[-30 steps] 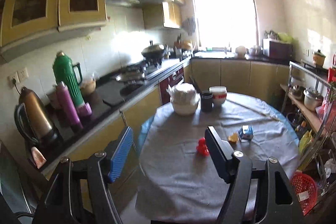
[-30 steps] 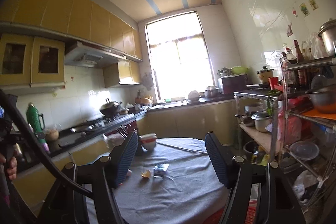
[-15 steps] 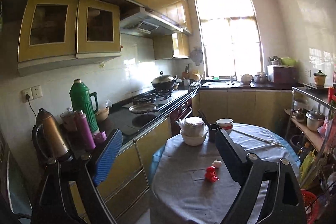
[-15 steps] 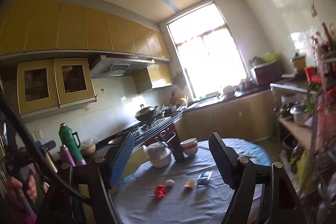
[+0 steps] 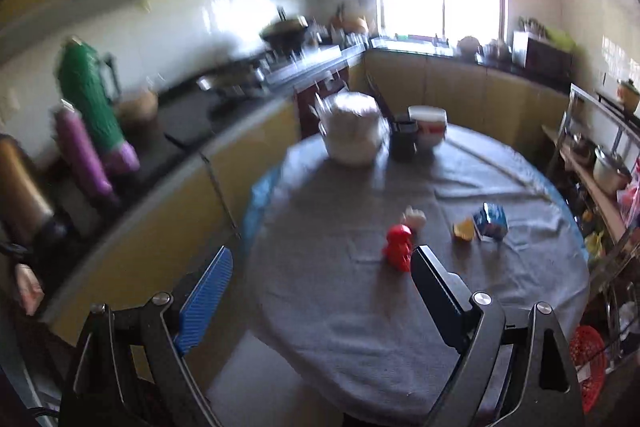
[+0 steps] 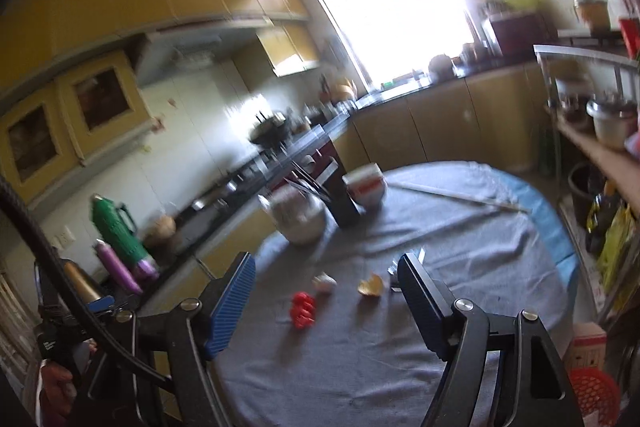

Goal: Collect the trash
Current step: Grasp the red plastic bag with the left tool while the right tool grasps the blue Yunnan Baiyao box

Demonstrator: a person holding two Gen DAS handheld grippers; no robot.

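Both the left hand-held gripper point(image 5: 320, 291) and right hand-held gripper point(image 6: 326, 301) are hanging released and empty above the cloth-covered worktop point(image 5: 400, 327), where red trash point(image 5: 397, 247), an orange scrap point(image 5: 463, 229) and a blue wrapper point(image 5: 490, 221) are lying together.

The left gripper point(image 5: 322, 289) is built from matte black angular plastic arms, each carrying a round silver screw head point(image 5: 481, 298) near its joint. Its two fingers differ in face: the one at seven o'clock in the left wrist view shows a bright blue ribbed pad point(image 5: 204, 301), while the one at five o'clock presents a dark, flat back. The right gripper point(image 6: 326, 301) has the same black frame, silver screws and a blue ribbed pad point(image 6: 230, 305). At nine o'clock in the right wrist view a thick black cable point(image 6: 48, 259) curves downward. At eight o'clock the person's bare hand point(image 6: 56, 383) grips a black handle.
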